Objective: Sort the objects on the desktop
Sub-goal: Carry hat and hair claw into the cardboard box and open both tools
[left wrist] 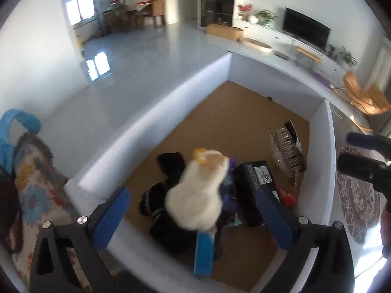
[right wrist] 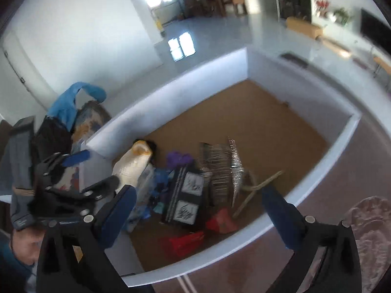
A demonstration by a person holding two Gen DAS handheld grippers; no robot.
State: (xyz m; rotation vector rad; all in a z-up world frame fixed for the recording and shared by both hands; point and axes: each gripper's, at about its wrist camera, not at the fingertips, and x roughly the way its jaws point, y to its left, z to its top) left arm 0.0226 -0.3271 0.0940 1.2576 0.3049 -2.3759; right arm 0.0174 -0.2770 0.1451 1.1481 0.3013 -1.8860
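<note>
A big white-walled box (left wrist: 136, 131) with a brown floor holds a pile of things. A white plush penguin toy (left wrist: 195, 190) lies on dark clothes (left wrist: 171, 163), next to a black printed box (left wrist: 254, 183) and a silver wire rack (left wrist: 288, 151). My left gripper (left wrist: 193, 207) is open above the toy, which lies loose between its fingers. My right gripper (right wrist: 198, 207) is open and empty over the box, above the black printed box (right wrist: 185, 195), red packets (right wrist: 185, 241) and wooden sticks (right wrist: 259, 188). The toy also shows in the right wrist view (right wrist: 133, 166).
A patterned cushion (left wrist: 31, 190) and blue cloth (left wrist: 17, 124) lie left of the box. A patterned round rug (left wrist: 356, 195) lies to the right. The glossy floor, a TV cabinet (left wrist: 293, 36) and a cardboard carton (left wrist: 224, 30) lie beyond.
</note>
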